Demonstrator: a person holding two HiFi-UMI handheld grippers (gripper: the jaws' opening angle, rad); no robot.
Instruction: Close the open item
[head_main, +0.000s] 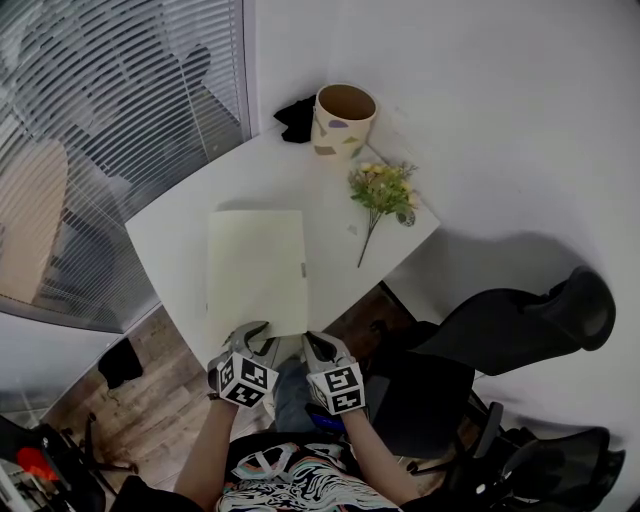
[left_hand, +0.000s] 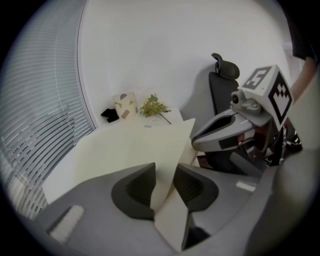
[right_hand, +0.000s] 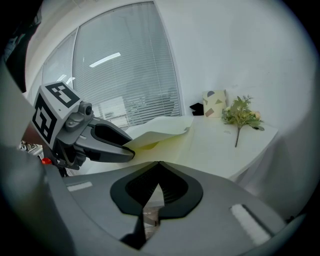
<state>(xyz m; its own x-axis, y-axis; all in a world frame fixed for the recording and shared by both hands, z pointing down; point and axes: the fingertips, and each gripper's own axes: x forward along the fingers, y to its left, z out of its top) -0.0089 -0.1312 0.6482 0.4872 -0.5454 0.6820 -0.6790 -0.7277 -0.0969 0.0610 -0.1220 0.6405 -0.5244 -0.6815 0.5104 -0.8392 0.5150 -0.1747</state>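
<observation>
Though most of it lies flat on the near half of the white table (head_main: 180, 230), the pale folder (head_main: 257, 270) is not shut: the right gripper view shows its near corner lifted, with a yellow inside face under the raised cover (right_hand: 160, 127). That corner hangs over the near table edge, where the left gripper (head_main: 250, 335) meets it. In the left gripper view the thin cover (left_hand: 130, 145) passes slantwise between the jaws, which stand clearly wider apart than the cover is thick; they do not clamp it.

Just to the right, the right gripper (head_main: 315, 345) hovers off the near table edge, beside the folder's near right corner. Its jaw tips meet, and nothing is between them (right_hand: 159, 165).

Farther off, a sprig of flowers (head_main: 383, 190) lies on the table's right side, well apart from the folder. At the far corner stands an empty patterned pot (head_main: 343, 122), with a small black thing (head_main: 297, 118) just left of it. Window blinds (head_main: 100, 120) fill the left, and a black chair (head_main: 500, 330) stands to the right.
</observation>
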